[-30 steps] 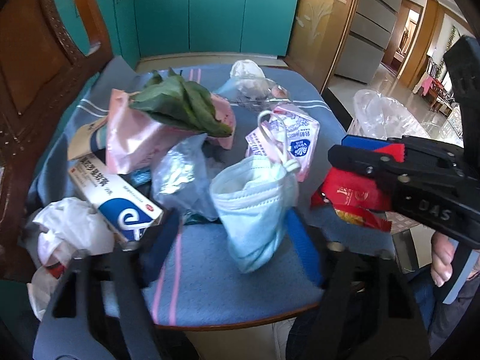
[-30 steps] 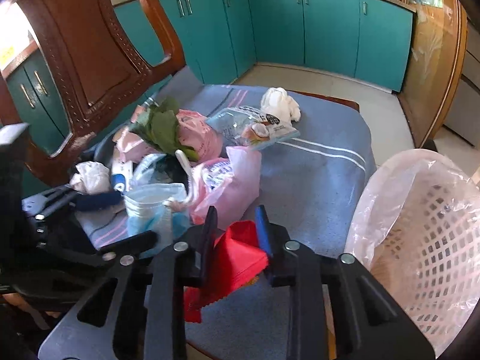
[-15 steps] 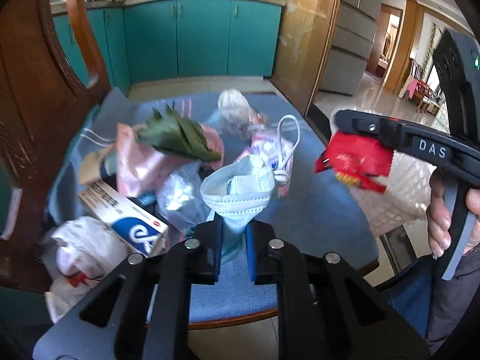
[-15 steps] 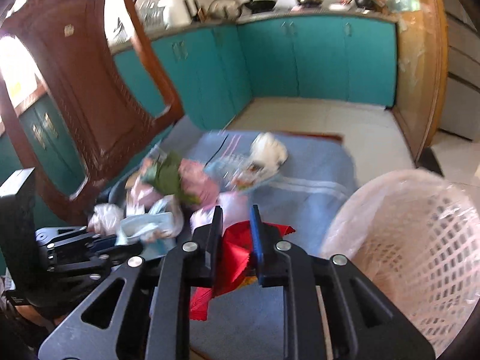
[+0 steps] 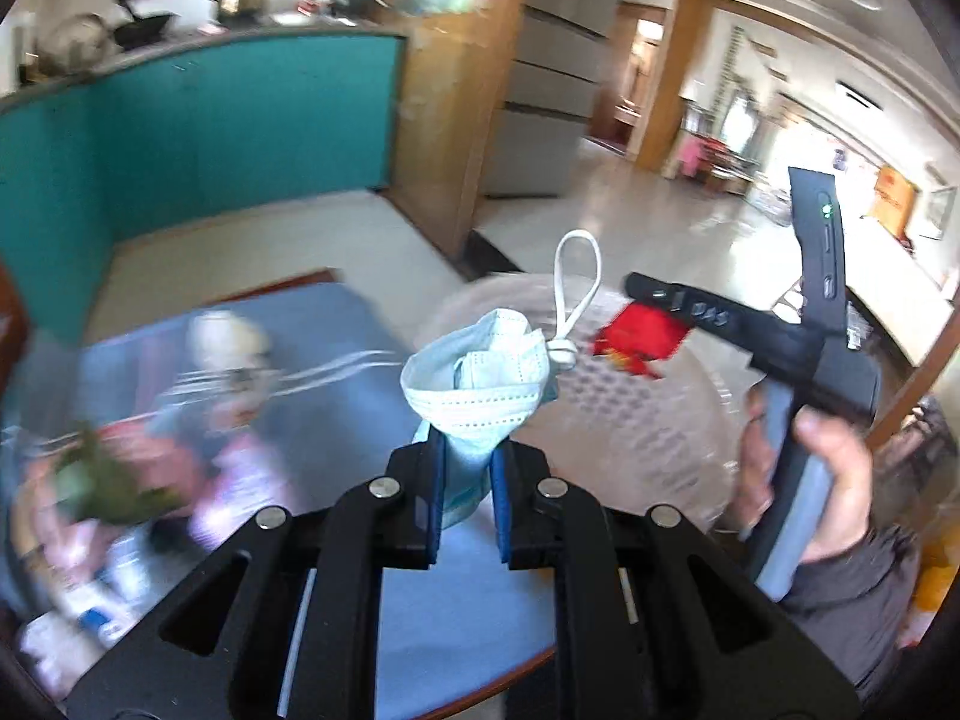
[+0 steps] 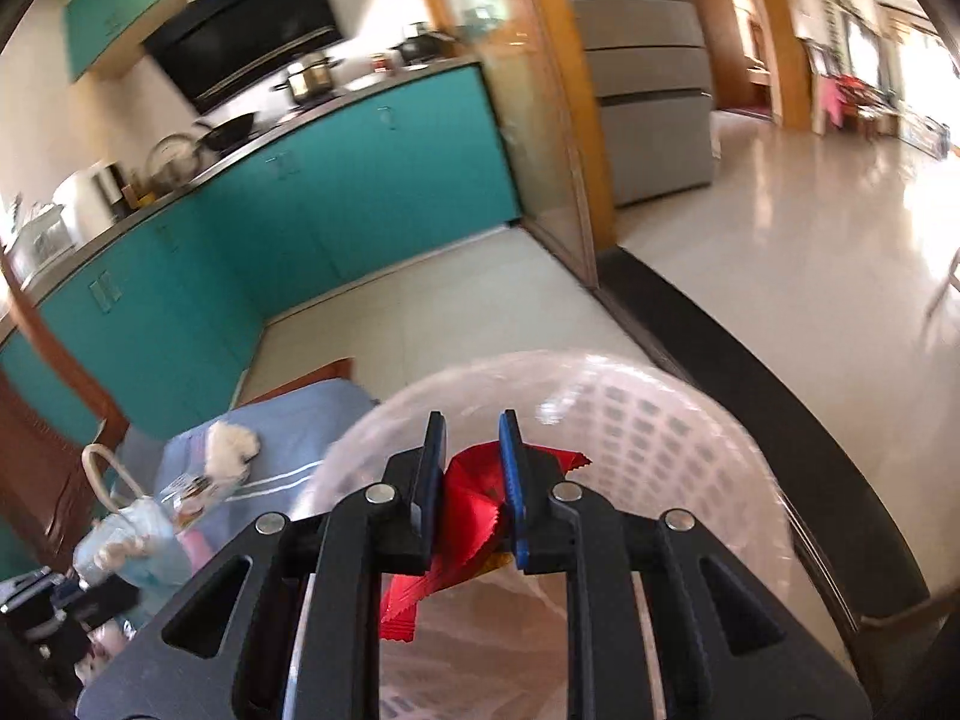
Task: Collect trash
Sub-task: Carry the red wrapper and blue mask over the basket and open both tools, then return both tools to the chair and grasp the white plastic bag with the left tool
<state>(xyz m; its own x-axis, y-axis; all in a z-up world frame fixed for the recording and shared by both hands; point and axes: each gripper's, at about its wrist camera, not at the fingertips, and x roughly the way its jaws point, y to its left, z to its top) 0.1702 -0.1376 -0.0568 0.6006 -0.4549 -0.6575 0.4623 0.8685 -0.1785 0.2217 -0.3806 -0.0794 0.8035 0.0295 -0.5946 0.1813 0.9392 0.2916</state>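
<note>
Mask (image 5: 480, 384) and wrapper (image 6: 468, 504) now lifted over basket (image 6: 660, 420).

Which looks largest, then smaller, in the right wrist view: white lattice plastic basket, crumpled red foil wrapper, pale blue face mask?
1. White lattice plastic basket, by far.
2 and 3. Crumpled red foil wrapper and pale blue face mask look alike; the wrapper's nearness makes ranking unsure.

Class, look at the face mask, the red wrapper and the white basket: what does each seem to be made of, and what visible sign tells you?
Face mask: soft non-woven fabric, matte pale blue; pleats, stitched edge, white elastic loop.
Red wrapper: probably thin plastic or foil film, glossy; sharp creases, zigzag-cut edge.
Basket: likely rigid moulded plastic, white; regular lattice holes. A thin translucent plastic bag seems to line it.
</note>
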